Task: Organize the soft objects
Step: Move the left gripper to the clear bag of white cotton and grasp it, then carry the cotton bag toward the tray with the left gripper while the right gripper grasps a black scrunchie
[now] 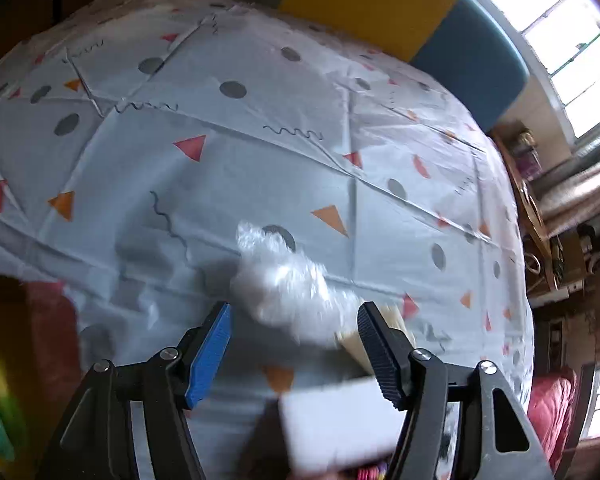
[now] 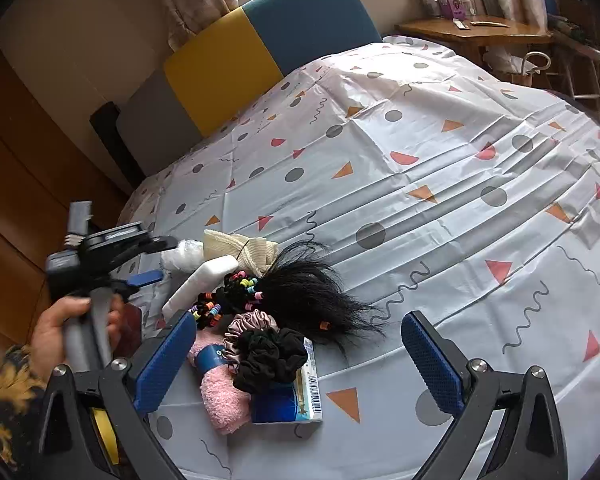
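Observation:
A pile of soft things lies on the patterned sheet point(image 2: 440, 168): a white fluffy wad point(image 2: 182, 258), a cream ribbed cloth point(image 2: 244, 250), a white foam pad point(image 2: 200, 280), coloured hair ties point(image 2: 224, 294), a black hairpiece point(image 2: 304, 296), pink point(image 2: 248, 322) and black point(image 2: 270, 354) scrunchies, pink fuzzy socks point(image 2: 222, 398), a blue packet point(image 2: 288, 400). My left gripper point(image 1: 294, 354) is open, its jaws either side of the white wad point(image 1: 288, 284), with the foam pad point(image 1: 340, 424) below. It also shows in the right wrist view point(image 2: 156, 260). My right gripper point(image 2: 300, 364) is open above the pile.
A headboard with yellow point(image 2: 220, 76) and blue point(image 2: 308, 20) panels stands at the bed's far end. A wooden desk point(image 2: 476, 34) with small items is at the back right. A wooden wardrobe point(image 2: 16, 160) lines the left side.

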